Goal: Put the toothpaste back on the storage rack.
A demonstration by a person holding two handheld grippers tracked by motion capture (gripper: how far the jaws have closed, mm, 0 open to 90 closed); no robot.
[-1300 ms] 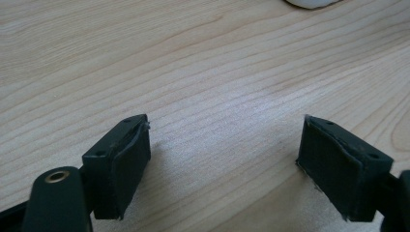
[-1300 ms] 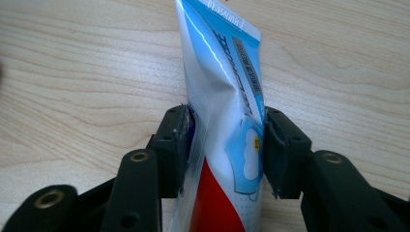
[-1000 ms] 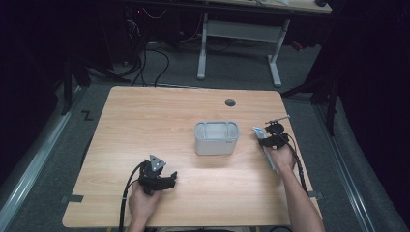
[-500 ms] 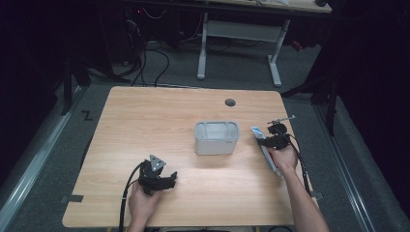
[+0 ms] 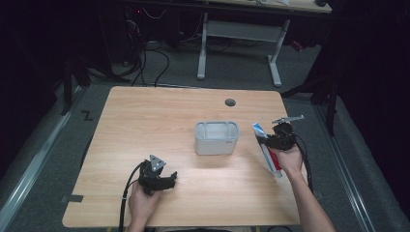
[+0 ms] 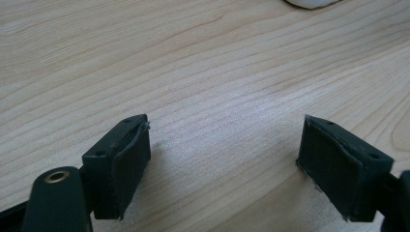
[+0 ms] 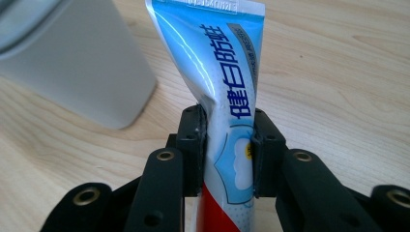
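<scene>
A toothpaste tube (image 5: 269, 153), blue and white with a red lower part, is tilted above the right side of the table. My right gripper (image 5: 267, 140) is shut on it. In the right gripper view the pads press the tube (image 7: 227, 72) on both sides, and its flat crimped end points away from the right gripper (image 7: 227, 123). A grey-white bin (image 5: 216, 137) stands just left of the tube, also in the right gripper view (image 7: 72, 63). At the table's front left, my left gripper (image 5: 170, 178) rests open, and nothing lies between the left gripper's (image 6: 225, 145) jaws.
The wooden table (image 5: 159, 116) has a round cable hole (image 5: 230, 102) behind the bin. Cables trail from both grippers toward the person. A desk frame (image 5: 241, 43) stands on the floor beyond the table.
My right gripper has risen with the toothpaste tube and shifted a little toward the bin. The left gripper has stayed put.
</scene>
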